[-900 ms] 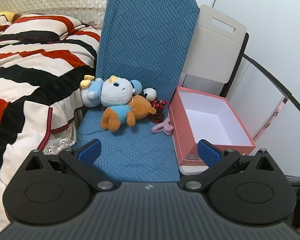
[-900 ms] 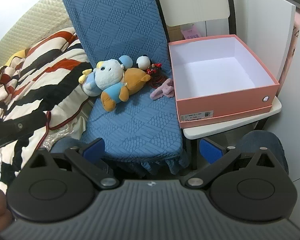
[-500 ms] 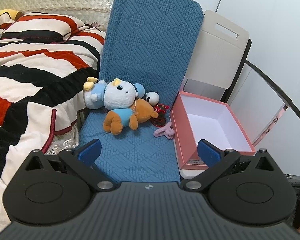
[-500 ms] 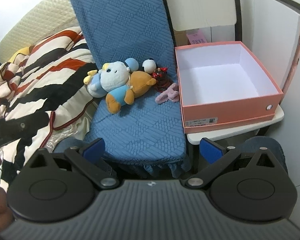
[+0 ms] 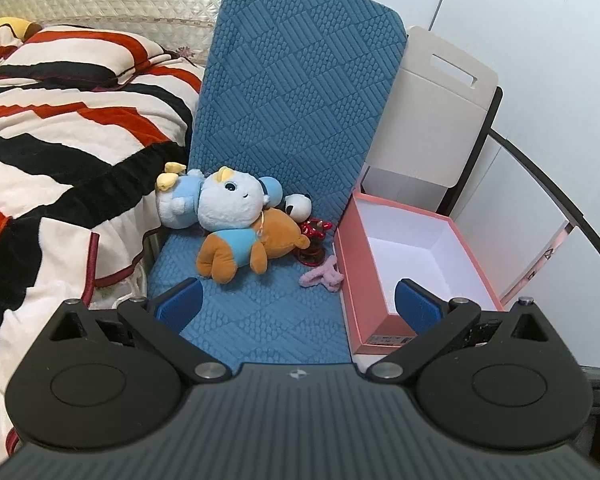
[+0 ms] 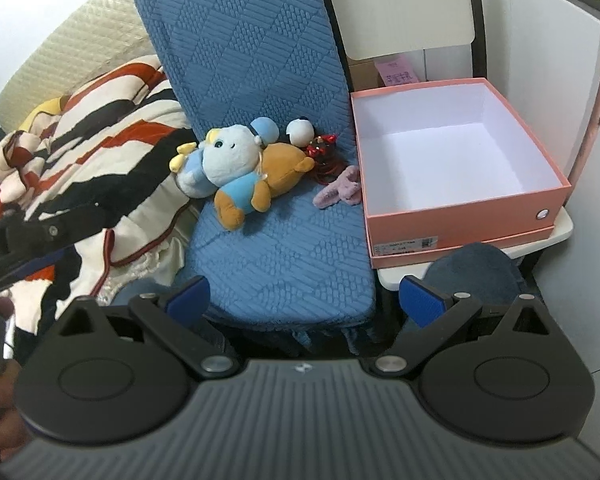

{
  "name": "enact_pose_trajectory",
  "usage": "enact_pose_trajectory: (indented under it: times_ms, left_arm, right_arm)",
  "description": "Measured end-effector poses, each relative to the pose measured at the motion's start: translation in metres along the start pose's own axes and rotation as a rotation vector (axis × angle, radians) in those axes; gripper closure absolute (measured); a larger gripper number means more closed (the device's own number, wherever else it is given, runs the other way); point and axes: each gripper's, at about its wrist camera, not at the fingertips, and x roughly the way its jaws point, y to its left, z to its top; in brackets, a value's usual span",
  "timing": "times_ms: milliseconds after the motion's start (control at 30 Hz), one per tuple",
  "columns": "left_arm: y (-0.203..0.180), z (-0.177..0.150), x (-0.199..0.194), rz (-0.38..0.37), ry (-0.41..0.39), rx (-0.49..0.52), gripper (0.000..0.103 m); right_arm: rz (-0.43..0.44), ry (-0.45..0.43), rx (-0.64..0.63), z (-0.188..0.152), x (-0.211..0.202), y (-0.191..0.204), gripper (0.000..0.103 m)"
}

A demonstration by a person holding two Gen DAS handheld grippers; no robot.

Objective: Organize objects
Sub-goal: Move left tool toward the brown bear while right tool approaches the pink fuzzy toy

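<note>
Plush toys (image 5: 236, 226) are piled at the back of the blue chair seat (image 5: 260, 320) next to the empty pink box (image 6: 460, 208), both tools (image 5: 296, 300) (image 6: 304, 296) wide open holding nothing, so looks like step one: go grab a toy.

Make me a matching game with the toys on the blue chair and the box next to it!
Things:
1. brown plush bear in a blue shirt
2. pink cardboard box
3. fuzzy pink hair clip
4. small black-and-white panda plush

States:
A. empty
B. against the chair's backrest
C. lying under the white plush's head
D. on the seat beside the box

Pairs: 1-C, 2-A, 3-D, 4-B
</note>
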Motion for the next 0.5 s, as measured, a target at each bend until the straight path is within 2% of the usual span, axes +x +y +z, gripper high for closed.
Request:
enact_pose_trajectory:
  times_ms: [233,500]
  left_arm:
    - [0.014,0.013,0.028,0.0,0.022,-0.036,0.0]
    - [0.031,0.033,0.064,-0.004,0.033,-0.036,0.0]
  right_arm:
    - [0.041,0.006,0.024,0.016,0.019,0.002,0.0]
    - [0.025,0.049,0.03,0.032,0.051,0.012,0.0]
